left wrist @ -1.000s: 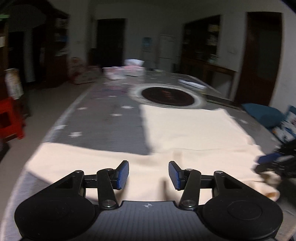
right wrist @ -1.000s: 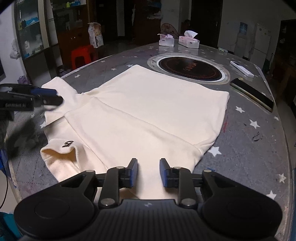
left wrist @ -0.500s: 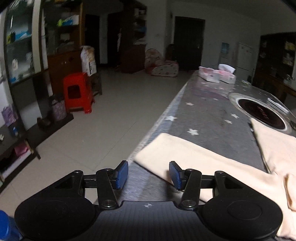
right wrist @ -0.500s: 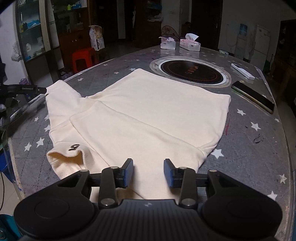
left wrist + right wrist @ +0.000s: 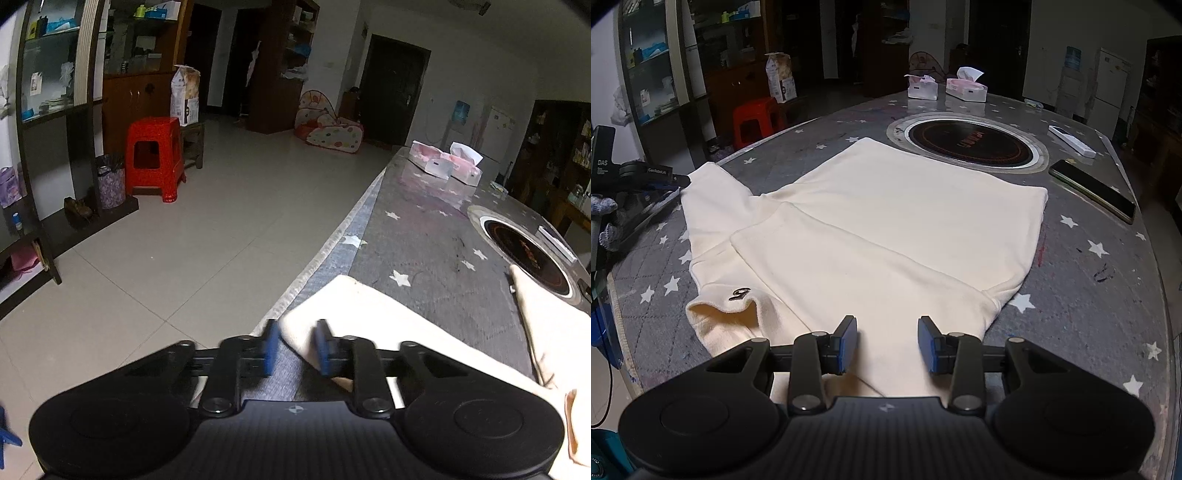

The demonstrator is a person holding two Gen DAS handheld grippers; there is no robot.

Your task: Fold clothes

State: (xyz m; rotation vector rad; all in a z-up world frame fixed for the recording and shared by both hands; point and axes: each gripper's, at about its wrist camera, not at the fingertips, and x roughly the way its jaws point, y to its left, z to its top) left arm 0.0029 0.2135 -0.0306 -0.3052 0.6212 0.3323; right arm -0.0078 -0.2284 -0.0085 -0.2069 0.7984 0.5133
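A: Where is the cream sweatshirt lying?

B: Flat on the table, with one sleeve folded across the body, its cuff with the dark mark at the near left. The other sleeve reaches out to the left edge of the table.

A: And the left hand-held gripper?

B: Its blue pads sit either side of that sleeve's cuff with a narrow gap between them. They look close to pinching, but blur keeps me from telling whether they grip the cloth. I'd judge it is placed there so the sleeve can be carried over the body.

A: The right hand-held gripper?

B: Spread wide, holding nothing, low over the near edge of the garment.

A: What does each view add?

B: The right wrist view shows the whole garment's layout. The left shows only the cuff, the floor and a red stool.
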